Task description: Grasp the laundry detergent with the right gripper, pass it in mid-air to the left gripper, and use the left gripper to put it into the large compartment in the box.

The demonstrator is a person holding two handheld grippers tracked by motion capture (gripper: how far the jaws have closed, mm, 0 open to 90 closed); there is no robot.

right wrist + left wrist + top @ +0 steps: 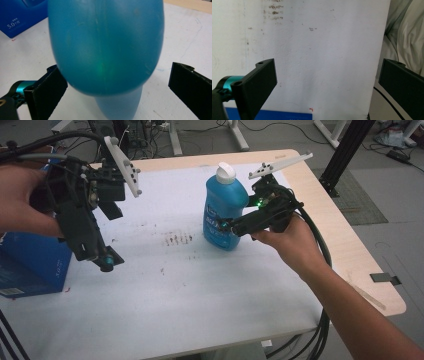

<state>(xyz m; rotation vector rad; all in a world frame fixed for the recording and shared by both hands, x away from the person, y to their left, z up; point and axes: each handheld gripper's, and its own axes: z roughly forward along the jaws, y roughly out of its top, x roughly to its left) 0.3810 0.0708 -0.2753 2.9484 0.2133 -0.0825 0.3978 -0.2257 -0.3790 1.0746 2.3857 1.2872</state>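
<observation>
A blue bottle (224, 210) with a white cap (226, 172) stands upright near the middle of the white-covered table (200, 290). My right gripper (231, 226) reaches its lower body from the right. In the right gripper view the bottle (105, 47) sits between the wide-apart jaws of the right gripper (117, 82). One jaw is close against it and the other stands well off. My left gripper (106, 260) is held above the table's left side, open, with bare white surface between the jaws of the left gripper (327, 75).
A blue carton (30, 265) lies at the left edge of the table, its edge (269, 116) low in the left gripper view. Dark smudges (177, 239) mark the sheet left of the bottle. Cables hang off the table's near right side.
</observation>
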